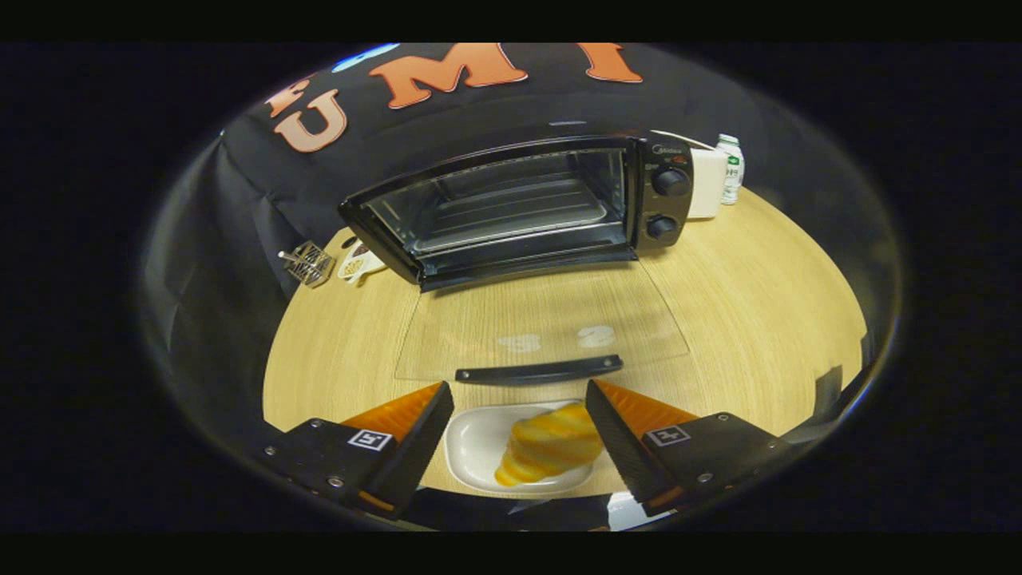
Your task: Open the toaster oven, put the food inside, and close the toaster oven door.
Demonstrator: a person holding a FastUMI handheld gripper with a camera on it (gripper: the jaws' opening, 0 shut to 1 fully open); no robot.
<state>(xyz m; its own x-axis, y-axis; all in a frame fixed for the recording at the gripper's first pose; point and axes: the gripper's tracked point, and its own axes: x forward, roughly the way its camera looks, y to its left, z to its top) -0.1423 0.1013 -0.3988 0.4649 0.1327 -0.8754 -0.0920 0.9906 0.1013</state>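
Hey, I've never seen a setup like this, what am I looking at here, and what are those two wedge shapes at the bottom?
This is a wide-angle camera riding on a hand-held gripping tool, looking forward along its two fingers; those are the wedges. The fingers stand open, on either side of a white dish holding a yellow twisted pastry, which one finger seems to touch. Nothing is gripped yet. Beyond them, on a round wooden table, a toaster oven sits with its glass door folded flat down, its handle just ahead of the fingers. A small bottle stands behind the oven.
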